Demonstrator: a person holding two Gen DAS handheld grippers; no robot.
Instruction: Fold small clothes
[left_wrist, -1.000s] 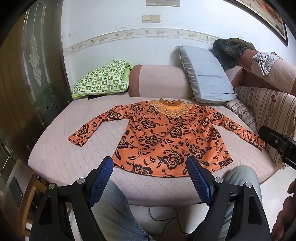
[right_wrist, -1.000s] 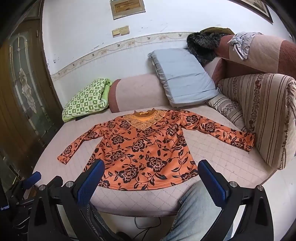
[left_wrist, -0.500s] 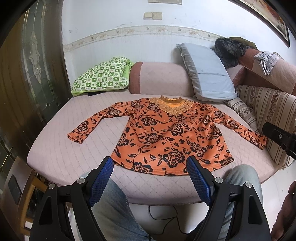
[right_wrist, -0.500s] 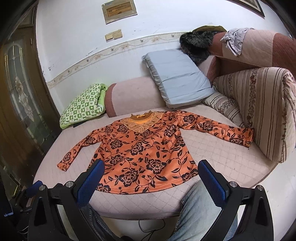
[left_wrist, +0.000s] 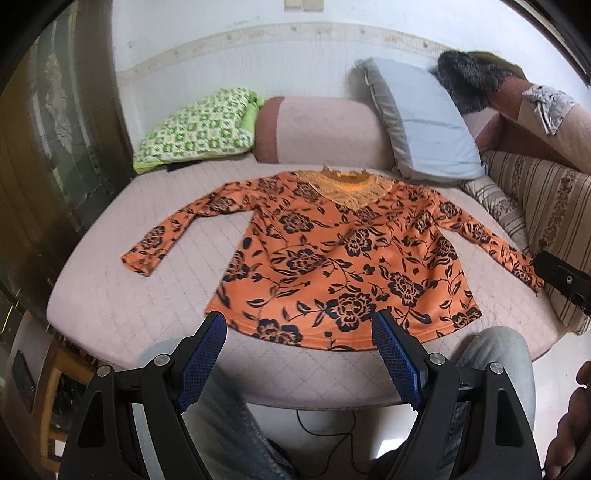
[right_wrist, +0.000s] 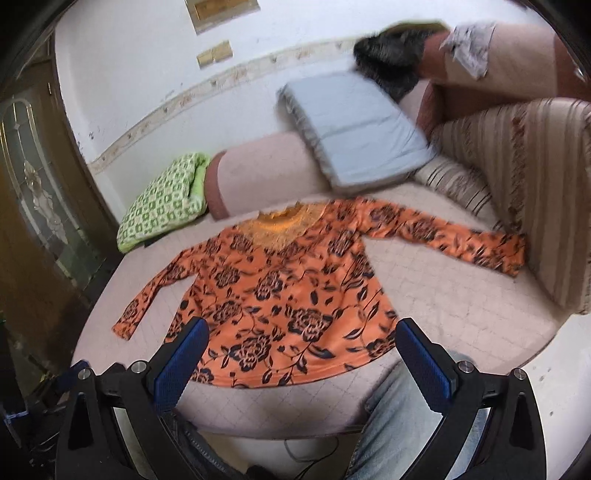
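Note:
An orange long-sleeved top with black flowers lies flat, face up, on the pink quilted seat, sleeves spread to both sides; it also shows in the right wrist view. My left gripper is open and empty, its blue pads hovering just in front of the hem, near its left part. My right gripper is open and empty, above the hem near the seat's front edge. The right gripper's tip shows at the right edge of the left wrist view, by the right cuff.
A green checked cushion and a grey pillow lean at the back. A striped sofa arm borders the seat on the right. A dark furry item lies on the backrest. The person's jeans-clad knees are under the front edge.
Both grippers have moved forward and down toward the top's hem, so the garment looks larger. The right wrist view has tilted and is blurred by motion. Both stay open.

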